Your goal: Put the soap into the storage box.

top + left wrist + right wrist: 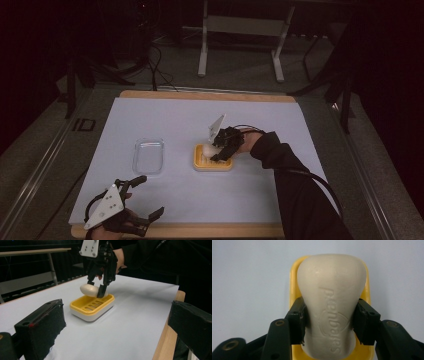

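At left we see the left gripper (142,197) with jaws spread, grasping nothing, near the table's front edge; beside it the clear tray (149,155); at right the right gripper (216,150) clenches the soap bar (329,302) just above the yellow soap dish (91,306).

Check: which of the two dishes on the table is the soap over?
The yellow soap dish, right of the clear plastic tray. The right gripper holds the white soap bar just above it.

Cream soap bar (332,302), yellow dish (91,306) on apparently white base.
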`<state>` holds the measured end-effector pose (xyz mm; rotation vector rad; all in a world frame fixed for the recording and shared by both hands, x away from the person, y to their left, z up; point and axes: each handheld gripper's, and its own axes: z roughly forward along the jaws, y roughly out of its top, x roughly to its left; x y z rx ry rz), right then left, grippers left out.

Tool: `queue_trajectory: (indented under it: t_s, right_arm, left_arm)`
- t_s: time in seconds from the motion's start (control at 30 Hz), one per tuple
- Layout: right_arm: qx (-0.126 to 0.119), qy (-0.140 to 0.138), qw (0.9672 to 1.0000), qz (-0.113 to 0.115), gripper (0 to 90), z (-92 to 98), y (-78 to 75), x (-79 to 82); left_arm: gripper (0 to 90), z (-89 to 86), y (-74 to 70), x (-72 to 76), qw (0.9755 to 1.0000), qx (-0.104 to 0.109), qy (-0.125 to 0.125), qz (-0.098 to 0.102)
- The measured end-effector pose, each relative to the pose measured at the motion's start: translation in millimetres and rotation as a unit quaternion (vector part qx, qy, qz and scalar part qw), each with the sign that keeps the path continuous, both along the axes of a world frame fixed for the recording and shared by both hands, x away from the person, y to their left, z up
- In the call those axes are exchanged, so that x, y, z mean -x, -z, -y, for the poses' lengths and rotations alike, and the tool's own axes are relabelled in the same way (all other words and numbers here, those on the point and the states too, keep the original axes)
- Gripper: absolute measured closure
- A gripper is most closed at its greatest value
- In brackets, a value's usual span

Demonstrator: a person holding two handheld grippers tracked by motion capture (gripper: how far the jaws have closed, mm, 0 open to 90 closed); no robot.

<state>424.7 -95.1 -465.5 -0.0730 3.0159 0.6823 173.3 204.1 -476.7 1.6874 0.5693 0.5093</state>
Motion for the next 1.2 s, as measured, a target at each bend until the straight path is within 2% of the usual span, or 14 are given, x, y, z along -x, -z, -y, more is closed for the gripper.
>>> queue_trajectory:
  t_s: [0.3,0.43,0.67,1.0,1.2]
  right_arm:
    - [0.012,-0.006,0.9999,0.005,49.9,-4.4,13.4,-1.6]
    - [0.014,-0.006,0.9999,-0.003,49.9,-6.1,18.6,-2.6]
    - [0.011,-0.001,0.9999,-0.013,49.8,-7.0,20.5,-5.0]
    - [0.035,0.002,0.9991,-0.023,49.1,-10.6,28.8,-4.9]
    - [0.039,0.007,0.9989,-0.026,47.0,-12.7,29.0,-5.4]
  left_arm:
    - [1.2,-0.6,-0.2,0.5,1.0000,0.000,0.002,0.000]
    - [1.2,-0.9,-0.4,0.8,1.0000,0.000,0.003,0.000]
    - [1.1,-0.7,-0.4,1.2,1.0000,-0.002,0.003,0.000]
    - [1.2,-0.6,-0.3,1.0,1.0000,-0.002,0.004,0.000]
    - [1.1,-0.2,-0.1,0.9,1.0000,-0.001,0.004,-0.001]
